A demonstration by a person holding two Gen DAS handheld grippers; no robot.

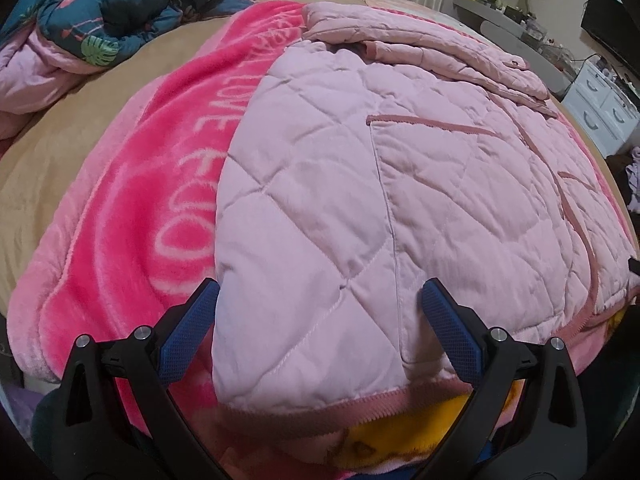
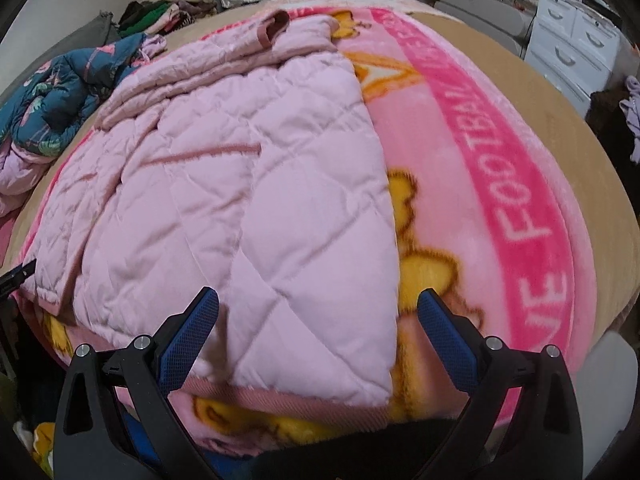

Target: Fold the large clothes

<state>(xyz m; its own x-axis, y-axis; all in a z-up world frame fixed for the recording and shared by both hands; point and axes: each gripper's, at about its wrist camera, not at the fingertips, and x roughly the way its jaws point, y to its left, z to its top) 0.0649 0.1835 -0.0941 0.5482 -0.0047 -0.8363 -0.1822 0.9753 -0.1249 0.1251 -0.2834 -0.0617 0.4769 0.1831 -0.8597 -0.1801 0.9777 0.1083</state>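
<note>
A pale pink quilted jacket lies flat on a pink fleece blanket on the bed, its ribbed hem toward me and a sleeve folded across its far end. My left gripper is open, its blue pads either side of the jacket's near left hem corner, just above it. In the right wrist view the same jacket lies on the blanket. My right gripper is open over the jacket's near right hem corner, holding nothing.
A bundled dark floral quilt lies at the bed's far left, also seen in the right wrist view. White drawers and a cluttered shelf stand to the right. Clothes are piled at the far end.
</note>
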